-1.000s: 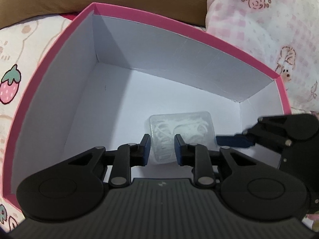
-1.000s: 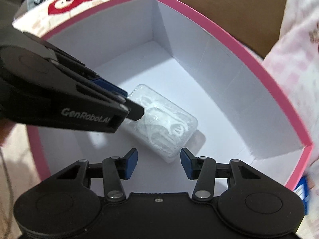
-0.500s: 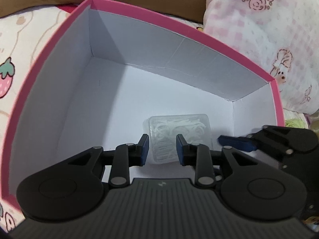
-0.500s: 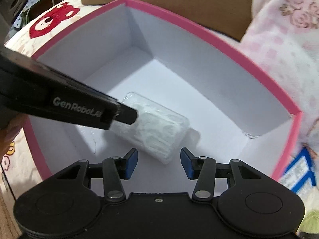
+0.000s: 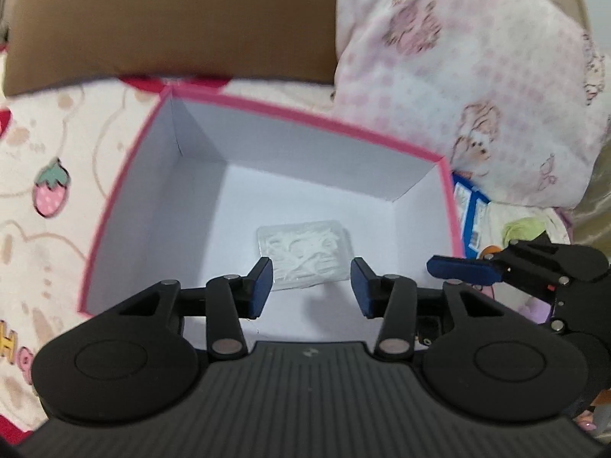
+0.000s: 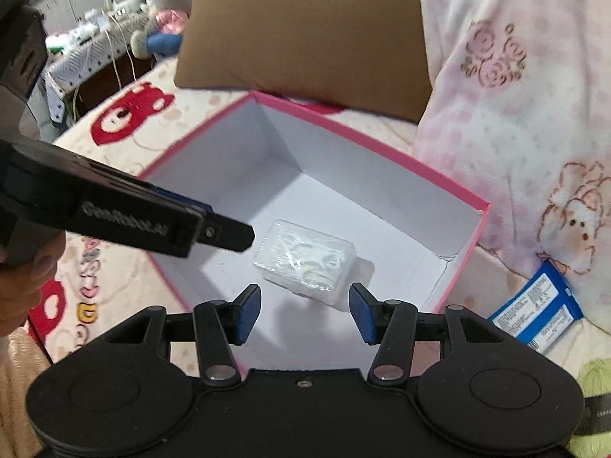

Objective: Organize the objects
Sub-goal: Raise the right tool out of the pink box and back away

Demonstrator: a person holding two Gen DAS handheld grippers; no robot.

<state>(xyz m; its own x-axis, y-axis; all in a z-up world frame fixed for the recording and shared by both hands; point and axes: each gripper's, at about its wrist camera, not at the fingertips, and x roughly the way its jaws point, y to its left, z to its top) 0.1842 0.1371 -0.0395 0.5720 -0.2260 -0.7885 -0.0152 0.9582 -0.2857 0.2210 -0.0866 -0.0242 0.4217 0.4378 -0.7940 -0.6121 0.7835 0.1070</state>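
Both my grippers have pulled back above the pink box (image 6: 464, 194); the left gripper (image 5: 311, 286) now has its fingers spread wide and empty, so the clear plastic case (image 6: 305, 261) is released and rests on the box floor. My right gripper (image 6: 305, 313) is wide and empty too. A blue packet (image 6: 536, 315) lies on the bed just right of the box, nothing blocking it.
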